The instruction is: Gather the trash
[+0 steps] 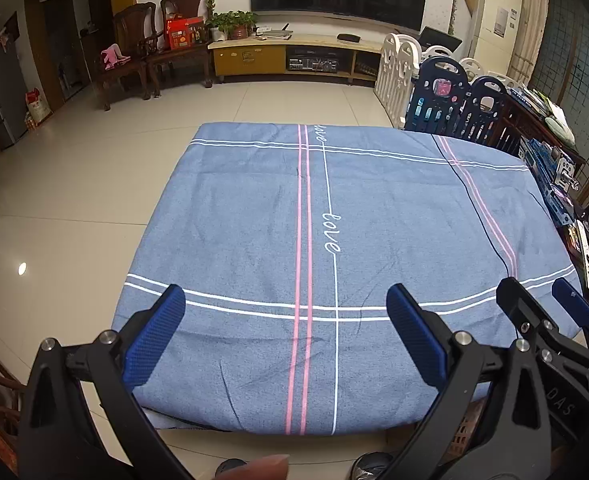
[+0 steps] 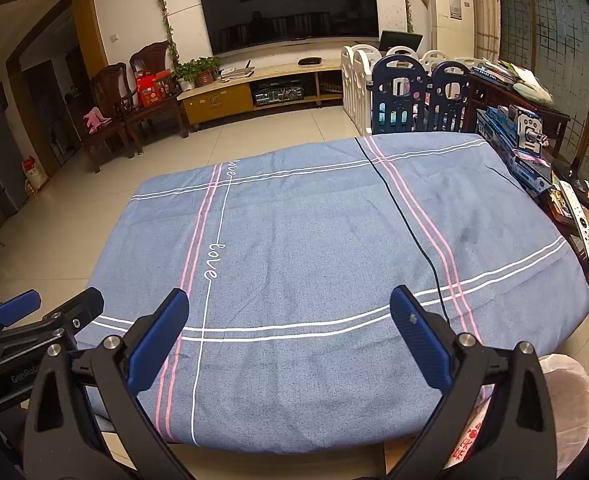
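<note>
A table covered by a blue cloth (image 1: 374, 216) with pink and white stripes fills both views, also in the right wrist view (image 2: 314, 240). No trash shows on the cloth. My left gripper (image 1: 286, 304) is open and empty above the near edge. My right gripper (image 2: 288, 308) is open and empty above the near edge too. The right gripper also shows at the right in the left wrist view (image 1: 542, 296). The left gripper shows at the left in the right wrist view (image 2: 54, 300). A bin lined with a pale plastic bag (image 2: 566, 392) stands at the table's near right corner.
A side table with boxes, books and a remote (image 2: 582, 224) stands right of the table. A blue and white baby fence (image 2: 406, 88) stands behind it. A TV cabinet (image 1: 286, 56) and wooden chairs (image 1: 134, 48) line the far wall. Tiled floor (image 1: 74, 200) lies to the left.
</note>
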`<state>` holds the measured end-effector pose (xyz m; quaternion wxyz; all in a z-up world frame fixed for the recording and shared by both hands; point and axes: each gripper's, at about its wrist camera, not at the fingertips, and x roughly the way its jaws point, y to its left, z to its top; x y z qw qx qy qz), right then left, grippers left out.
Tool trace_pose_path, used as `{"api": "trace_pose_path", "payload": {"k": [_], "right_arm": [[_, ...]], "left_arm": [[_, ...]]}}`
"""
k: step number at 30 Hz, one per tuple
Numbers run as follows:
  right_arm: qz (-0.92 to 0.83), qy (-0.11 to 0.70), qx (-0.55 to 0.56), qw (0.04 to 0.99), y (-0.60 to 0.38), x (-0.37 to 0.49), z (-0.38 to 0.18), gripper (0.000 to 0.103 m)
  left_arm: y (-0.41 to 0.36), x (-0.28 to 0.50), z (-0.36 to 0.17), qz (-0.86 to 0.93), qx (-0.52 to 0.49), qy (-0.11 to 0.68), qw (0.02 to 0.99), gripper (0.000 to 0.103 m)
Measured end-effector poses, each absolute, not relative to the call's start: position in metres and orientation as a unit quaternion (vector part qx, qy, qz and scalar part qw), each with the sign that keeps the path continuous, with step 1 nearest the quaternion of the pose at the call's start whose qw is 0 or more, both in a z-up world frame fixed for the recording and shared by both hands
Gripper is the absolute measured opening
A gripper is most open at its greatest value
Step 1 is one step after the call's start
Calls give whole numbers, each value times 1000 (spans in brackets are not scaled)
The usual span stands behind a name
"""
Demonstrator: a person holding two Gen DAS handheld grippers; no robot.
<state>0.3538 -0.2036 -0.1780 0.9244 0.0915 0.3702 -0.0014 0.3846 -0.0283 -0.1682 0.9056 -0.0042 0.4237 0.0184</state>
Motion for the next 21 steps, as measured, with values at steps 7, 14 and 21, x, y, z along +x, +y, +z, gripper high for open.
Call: {"api": "trace_pose_path", "payload": {"k": [7,14,21], "right_arm": [[-2,370,90,925,-203,354,-176,98],[-2,370,90,925,-203,354,-177,98],[-2,371,89,924,-203,354,-176,98]], "left_arm": [[-29,386,-168,21,-6,428,903,100],[-30,387,-169,22,-2,428,903,100],[-30,387,-170,22,-2,429,903,100]]}}
